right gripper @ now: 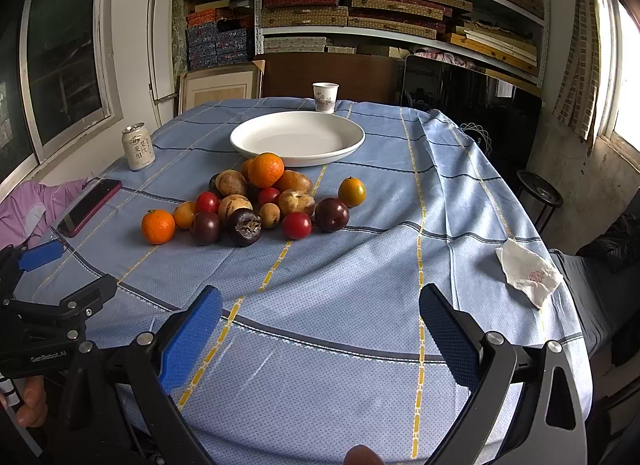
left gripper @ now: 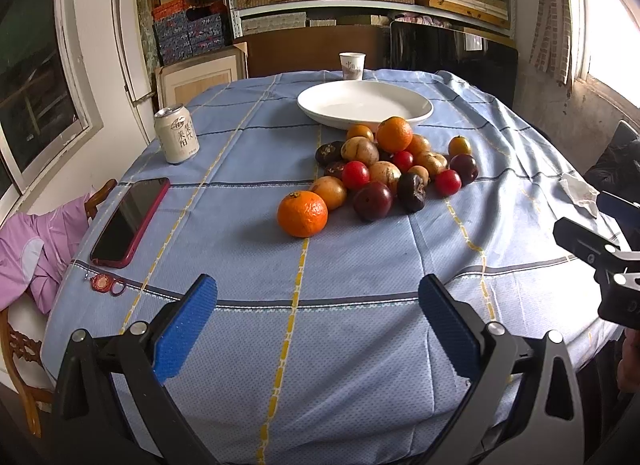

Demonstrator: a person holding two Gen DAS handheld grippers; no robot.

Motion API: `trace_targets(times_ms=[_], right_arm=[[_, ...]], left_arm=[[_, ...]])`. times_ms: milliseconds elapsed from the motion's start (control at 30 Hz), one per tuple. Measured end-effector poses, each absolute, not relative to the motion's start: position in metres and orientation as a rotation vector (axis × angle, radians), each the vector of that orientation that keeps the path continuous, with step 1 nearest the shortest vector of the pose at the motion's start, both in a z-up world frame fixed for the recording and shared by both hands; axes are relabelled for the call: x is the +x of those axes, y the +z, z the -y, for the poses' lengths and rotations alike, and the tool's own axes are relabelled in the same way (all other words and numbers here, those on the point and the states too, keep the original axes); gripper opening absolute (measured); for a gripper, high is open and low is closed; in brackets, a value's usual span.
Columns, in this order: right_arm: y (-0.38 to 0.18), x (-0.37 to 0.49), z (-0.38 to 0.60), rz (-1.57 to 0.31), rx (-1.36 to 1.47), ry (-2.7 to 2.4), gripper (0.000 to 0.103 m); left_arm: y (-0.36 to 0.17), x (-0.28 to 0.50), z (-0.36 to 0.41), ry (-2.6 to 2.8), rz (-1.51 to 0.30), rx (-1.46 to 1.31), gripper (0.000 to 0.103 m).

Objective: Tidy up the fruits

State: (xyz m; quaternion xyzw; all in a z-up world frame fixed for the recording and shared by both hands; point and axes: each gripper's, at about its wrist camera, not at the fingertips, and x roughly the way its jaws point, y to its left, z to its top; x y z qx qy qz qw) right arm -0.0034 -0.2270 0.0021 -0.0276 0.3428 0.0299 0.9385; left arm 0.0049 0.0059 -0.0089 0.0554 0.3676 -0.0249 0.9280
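Loosely heaped fruits (left gripper: 384, 169), orange, red, purple

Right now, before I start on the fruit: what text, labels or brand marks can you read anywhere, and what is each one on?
"GenRobot.AI": white lettering on the black body of the left gripper, seen in the right wrist view.
"莱阳": black characters on the white drink can; the can's other characters and round emblem are too small to read.
Paper cup: dark characters and a reddish mark, too blurred to read.
Napkin: pink printed motif, no letters visible.
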Motion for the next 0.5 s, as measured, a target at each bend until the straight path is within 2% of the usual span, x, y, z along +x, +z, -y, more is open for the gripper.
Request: trace_targets(times_ms=[500], right_arm=[[0.0017,-0.0034,0.2269,-0.701,-0.055,0.061,0.099]], left_arm=[[-0.012,0.0057,-0.007,-0.049,-0.76,0.112,0.099]])
